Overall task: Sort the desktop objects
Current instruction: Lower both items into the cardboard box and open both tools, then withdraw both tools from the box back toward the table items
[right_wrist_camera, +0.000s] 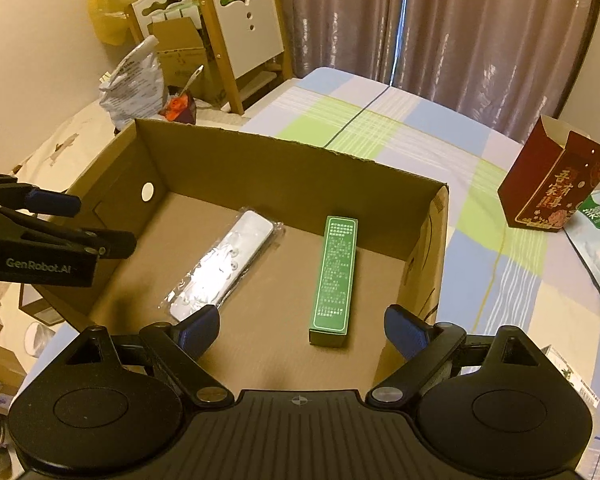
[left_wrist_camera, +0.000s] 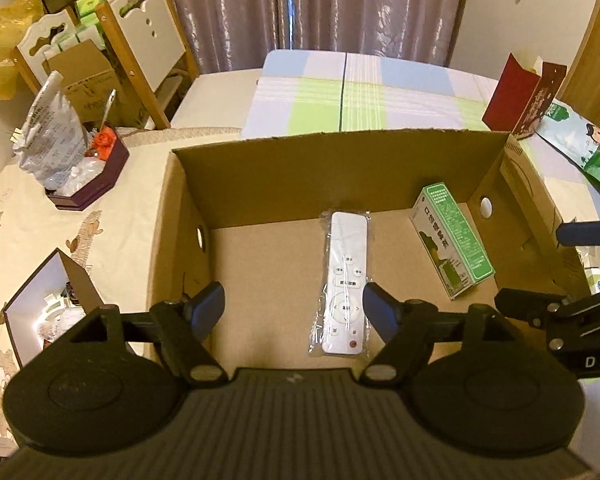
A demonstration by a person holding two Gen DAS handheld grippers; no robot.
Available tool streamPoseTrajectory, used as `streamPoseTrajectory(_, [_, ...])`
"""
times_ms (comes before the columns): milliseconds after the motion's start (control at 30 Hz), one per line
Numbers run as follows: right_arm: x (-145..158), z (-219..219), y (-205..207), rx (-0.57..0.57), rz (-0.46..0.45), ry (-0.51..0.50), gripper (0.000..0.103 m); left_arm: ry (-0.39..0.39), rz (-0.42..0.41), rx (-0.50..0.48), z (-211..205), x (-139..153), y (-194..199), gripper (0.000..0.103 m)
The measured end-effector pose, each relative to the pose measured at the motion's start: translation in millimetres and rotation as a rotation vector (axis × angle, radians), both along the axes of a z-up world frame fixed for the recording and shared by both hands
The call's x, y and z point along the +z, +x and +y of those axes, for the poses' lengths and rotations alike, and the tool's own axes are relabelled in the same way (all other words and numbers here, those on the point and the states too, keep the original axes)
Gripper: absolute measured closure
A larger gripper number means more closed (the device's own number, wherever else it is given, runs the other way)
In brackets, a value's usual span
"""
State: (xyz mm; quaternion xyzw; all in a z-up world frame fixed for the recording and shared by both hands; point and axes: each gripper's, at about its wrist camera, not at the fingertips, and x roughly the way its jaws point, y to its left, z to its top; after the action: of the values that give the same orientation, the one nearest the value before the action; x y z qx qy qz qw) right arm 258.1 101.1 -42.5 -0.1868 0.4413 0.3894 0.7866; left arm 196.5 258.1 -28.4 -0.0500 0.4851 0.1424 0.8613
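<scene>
Right now both grippers hover over an open cardboard box (left_wrist_camera: 284,164) that stands on a table covered by a checked cloth (left_wrist_camera: 320,100). On the box floor lie two things: a white remote control (left_wrist_camera: 345,280) sealed in a clear plastic sleeve, roughly midway between the side walls, and a green carton (left_wrist_camera: 452,236) printed with Chinese text, close to the right wall. They lie apart, not touching.

The left gripper (left_wrist_camera: 294,308) is spread wide and holds nothing; its right fingertip sits over the near end of the remote, though contact cannot be judged. The right gripper (right_wrist_camera: 302,330) is also spread wide and empty, with the near end of the green carton between its fingers.

Beyond the box's right wall, a dark red paper bag (right_wrist_camera: 556,188) stands upright near the table's far right edge, a green-and-white pouch (right_wrist_camera: 598,240) just beside it. Off the far left corner a silver foil bag (left_wrist_camera: 52,136) stands in a maroon tray (left_wrist_camera: 96,184).
</scene>
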Motion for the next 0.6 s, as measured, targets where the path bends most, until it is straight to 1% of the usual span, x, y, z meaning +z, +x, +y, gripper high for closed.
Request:
streamPoseTrajectory(200, [3, -7, -4, 0.002, -0.007, 0.011, 0.011, 0.016, -0.013, 0.010, -7, 10, -11, 0.029])
streamPoseTrajectory(333, [6, -14, -7, 0.003, -0.008, 0.028, 0.011, 0.036, -0.031, 0.017, -13, 17, -17, 0.019])
streamPoseTrajectory(600, [14, -26, -16, 0.015, -0.012, 0.051, 0.011, 0.055, -0.057, 0.033, -26, 30, -33, 0.019])
